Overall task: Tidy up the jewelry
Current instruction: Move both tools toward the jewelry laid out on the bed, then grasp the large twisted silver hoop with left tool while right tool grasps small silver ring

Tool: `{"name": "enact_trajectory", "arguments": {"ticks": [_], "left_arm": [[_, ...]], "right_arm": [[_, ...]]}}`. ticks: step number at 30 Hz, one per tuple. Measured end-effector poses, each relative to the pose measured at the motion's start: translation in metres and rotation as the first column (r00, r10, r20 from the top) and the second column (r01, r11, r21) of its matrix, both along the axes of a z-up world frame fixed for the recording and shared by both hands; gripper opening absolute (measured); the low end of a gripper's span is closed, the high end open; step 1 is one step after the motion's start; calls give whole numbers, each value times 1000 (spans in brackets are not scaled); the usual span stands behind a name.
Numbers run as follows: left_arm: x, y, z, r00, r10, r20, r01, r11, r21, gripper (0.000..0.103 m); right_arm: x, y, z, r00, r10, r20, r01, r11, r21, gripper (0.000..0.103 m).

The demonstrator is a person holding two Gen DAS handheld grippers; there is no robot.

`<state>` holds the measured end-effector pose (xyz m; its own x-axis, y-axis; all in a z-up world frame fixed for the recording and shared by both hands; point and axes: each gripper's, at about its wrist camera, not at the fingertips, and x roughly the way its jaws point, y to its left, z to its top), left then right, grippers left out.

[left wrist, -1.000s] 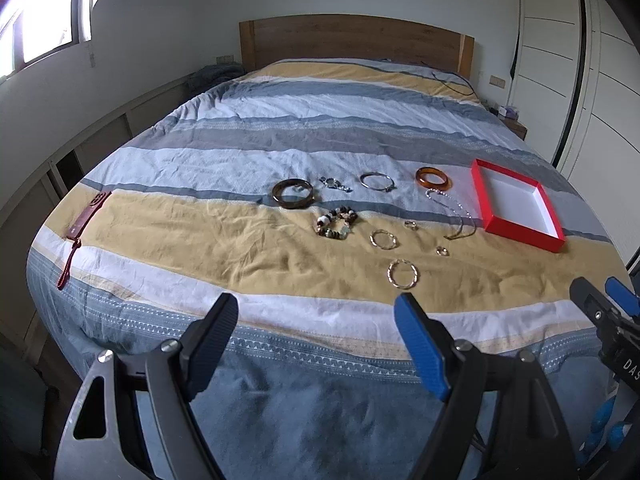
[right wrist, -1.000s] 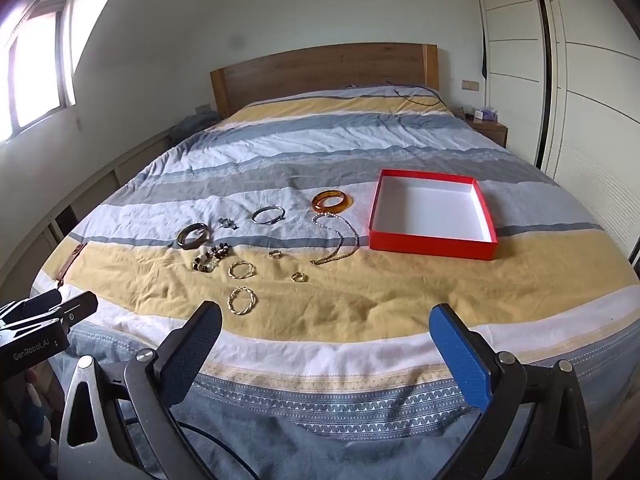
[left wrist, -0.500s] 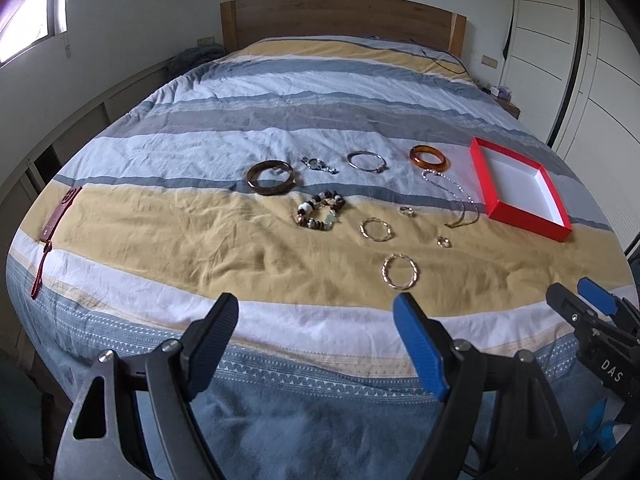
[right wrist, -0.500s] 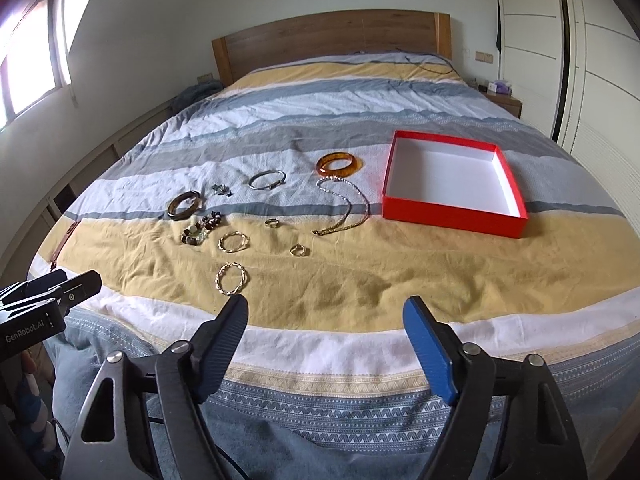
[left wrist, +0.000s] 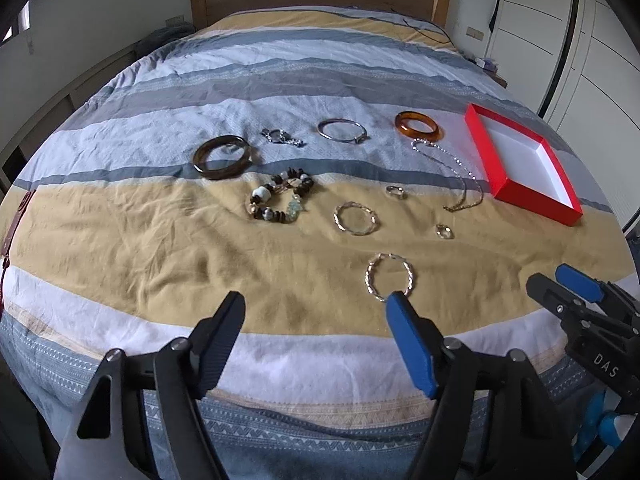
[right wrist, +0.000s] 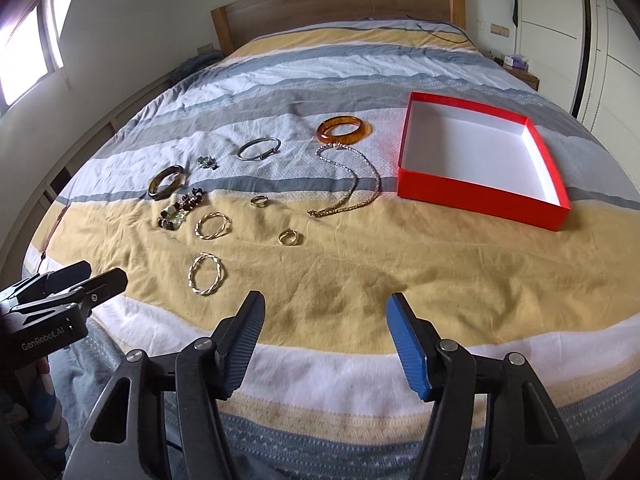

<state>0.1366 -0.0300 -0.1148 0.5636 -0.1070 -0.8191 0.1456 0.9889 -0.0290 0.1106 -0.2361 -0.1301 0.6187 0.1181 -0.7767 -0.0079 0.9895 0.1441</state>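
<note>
— Jaws first: how do they stand in the left wrist view?
— Left gripper (left wrist: 314,300) is spread wide with nothing between its jaws, low over the near edge of the bed (left wrist: 160,248). Its blue finger tip overlaps the near rim of a twisted hoop (left wrist: 389,276).
— Where is everything against the red box (left wrist: 524,164)?
— Box sits far right, open, white inside, nothing in it. Just left of it lies a chain (left wrist: 456,172), then an amber bangle (left wrist: 417,125) at the chain's far end. Further left: silver bangle (left wrist: 341,131), a small clasp piece (left wrist: 280,137), dark bangle (left wrist: 222,157), bead bracelet (left wrist: 280,199). Two rings (left wrist: 395,191) and a second hoop (left wrist: 355,218) lie nearer than those.
— And the right wrist view?
— Right gripper (right wrist: 324,304) is also spread wide, holding nothing, near the bed's front edge. Box (right wrist: 480,196) is ahead and right; chain (right wrist: 352,184) just left of it; all jewelry lies outside the box.
</note>
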Motion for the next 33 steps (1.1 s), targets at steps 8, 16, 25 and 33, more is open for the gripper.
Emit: {"name": "enact_trajectory", "arguments": {"ticks": [8,16,25,33], "left_arm": [[27,-21,-28,995,-64,-79,63,998,-18,43],[44,-30,-49,986,-95,-137,87,994,-61,40],[63,-6,-66,982,-17,-190,4,998,-66,5],[71,9,-66,983,17,-181,-33,996,-86,5]], "right_arm": [[28,1,-23,999,25,-32,-25,1000,10,62],[47,1,-41,997,49,-52,-48,999,19,62],[71,13,-56,992,94,-81,-90,994,57,62],[99,25,-64,989,117,-88,-108,989,99,56]]}}
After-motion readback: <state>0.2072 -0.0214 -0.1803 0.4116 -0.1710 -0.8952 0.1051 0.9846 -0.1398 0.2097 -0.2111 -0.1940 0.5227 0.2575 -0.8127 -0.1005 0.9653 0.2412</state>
